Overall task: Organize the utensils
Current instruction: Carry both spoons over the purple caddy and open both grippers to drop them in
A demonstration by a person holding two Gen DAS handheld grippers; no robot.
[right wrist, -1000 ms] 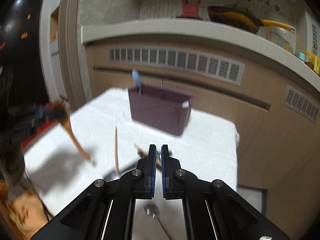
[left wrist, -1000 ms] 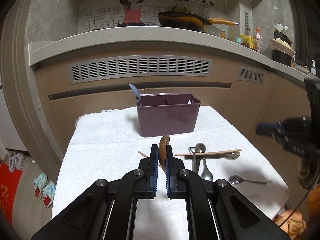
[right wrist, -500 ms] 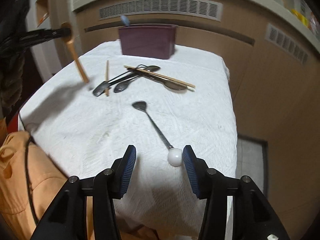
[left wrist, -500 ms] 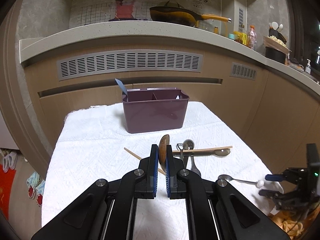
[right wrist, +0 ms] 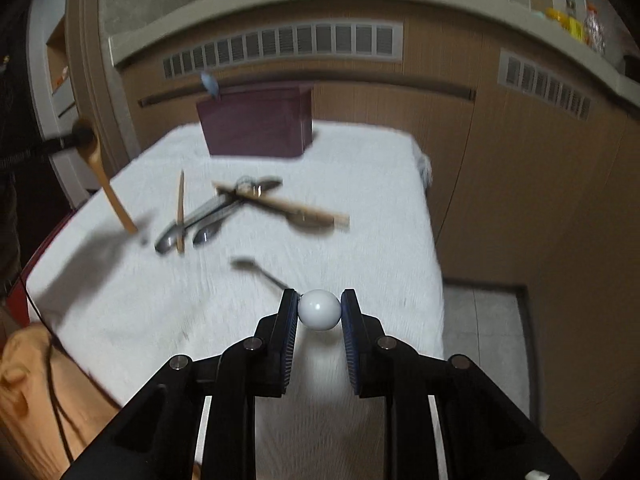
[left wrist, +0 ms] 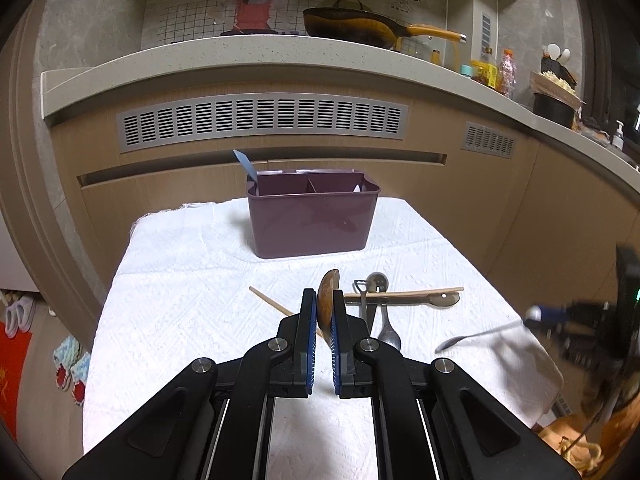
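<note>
The left gripper (left wrist: 323,312) was clamped on a wooden spoon (left wrist: 328,294), the bowl standing up between its blue pads (left wrist: 309,320) and the handle slanting down toward the white cloth (left wrist: 192,280). Seen from the right wrist, that spoon (right wrist: 106,184) hung clear of the cloth at the table's left edge.

The right gripper (right wrist: 319,312) was closing on a ball-ended spoon (right wrist: 319,310), its pads touching the white ball on either side; the thin metal stem ran forward to a small bowl held just above the cloth, though blur hid whether it touched. From the left wrist, the same spoon (left wrist: 480,336) showed tilted near the table's right edge, in the blurred right gripper (left wrist: 560,314).

Between the two grippers lay the remaining utensils: a chopstick (left wrist: 404,293) across several metal spoons (left wrist: 386,320), a second chopstick (left wrist: 272,302) just beside the left gripper, partly hidden behind it.

At the cloth's far side stood a purple caddy (left wrist: 312,220), divided into compartments. A blue handle (left wrist: 245,164) leaned out of its left end, and something small and white (left wrist: 356,188) showed at the rim of the right compartment; what it was could not be told.
</note>
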